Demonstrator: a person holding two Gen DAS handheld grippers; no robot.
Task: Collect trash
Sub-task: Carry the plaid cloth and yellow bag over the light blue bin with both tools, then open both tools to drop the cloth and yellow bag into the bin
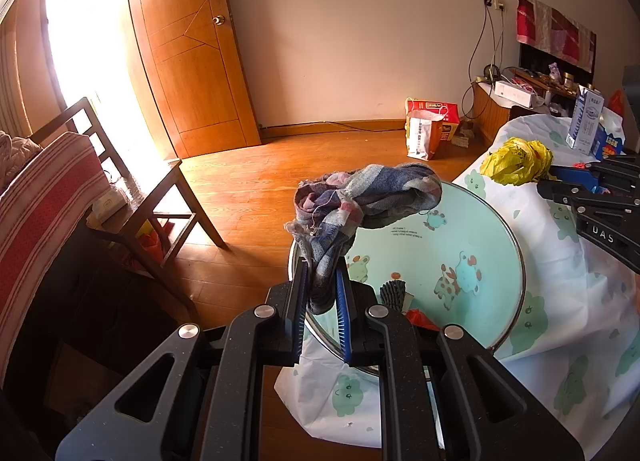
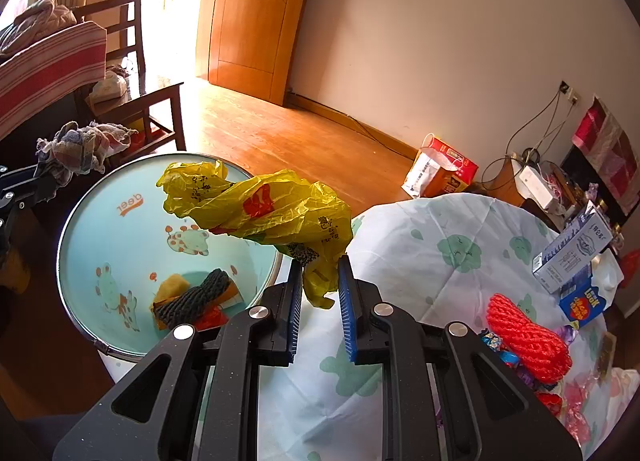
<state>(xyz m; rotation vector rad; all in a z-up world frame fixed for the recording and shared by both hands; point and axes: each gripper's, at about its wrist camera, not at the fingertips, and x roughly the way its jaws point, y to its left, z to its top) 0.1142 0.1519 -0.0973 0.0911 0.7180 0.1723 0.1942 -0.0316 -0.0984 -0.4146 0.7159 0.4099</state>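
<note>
Between the left gripper's (image 1: pixel 322 285) nearly closed jaws hangs a checked rag (image 1: pixel 360 201), bunched just ahead over the near rim of the mint basin (image 1: pixel 516 245). Right gripper (image 2: pixel 319 285) likewise pinches a yellow plastic bag (image 2: pixel 260 209), its bulk ahead and left above the basin's edge. Best, I judge, to bring each load further over the bowl before letting go, so neither drapes on the rim.

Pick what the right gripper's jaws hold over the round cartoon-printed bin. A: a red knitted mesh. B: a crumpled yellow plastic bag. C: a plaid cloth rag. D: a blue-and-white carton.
B: the right gripper pinches the crumpled yellow plastic bag, above the bin's rim.
</note>
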